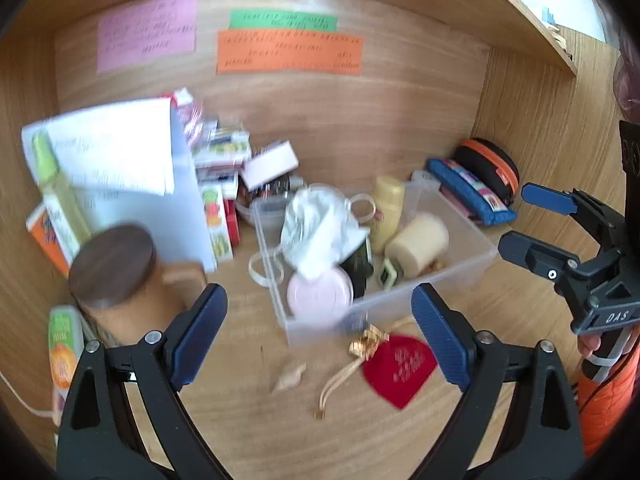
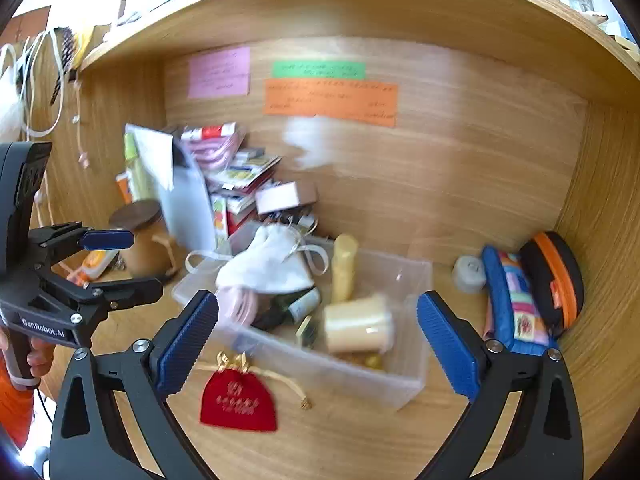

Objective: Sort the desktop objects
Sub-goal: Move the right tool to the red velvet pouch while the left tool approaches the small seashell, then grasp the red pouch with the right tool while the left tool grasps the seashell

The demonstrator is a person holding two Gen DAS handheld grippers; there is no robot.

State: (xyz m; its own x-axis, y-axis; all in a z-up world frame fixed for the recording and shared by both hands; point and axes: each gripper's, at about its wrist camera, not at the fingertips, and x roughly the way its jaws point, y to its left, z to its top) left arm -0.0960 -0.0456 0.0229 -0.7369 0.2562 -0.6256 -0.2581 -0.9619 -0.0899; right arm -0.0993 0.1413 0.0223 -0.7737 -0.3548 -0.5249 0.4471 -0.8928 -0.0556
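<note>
Your left claw [image 1: 320, 332] and right claw [image 2: 318, 344] gape empty, low in frame, likely framing the red pouch [image 2: 238, 402] outside the clear bin [image 2: 416, 380] on the tabletop [image 2: 360, 440].

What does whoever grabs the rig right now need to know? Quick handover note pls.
Left gripper: open, empty, above the desk in front of the clear bin.
Right gripper: open, empty, facing the same bin.
In the bin: white pouch, pink round case, cream jar, yellow tube, some small dark items.
Still loose: red drawstring pouch on the desk in front of the bin; a scrap beside it.
Left side: brown jar and a stack of boxes and papers. Right corner: blue pencil case, black-orange case.
Likely next: the red pouch.
</note>
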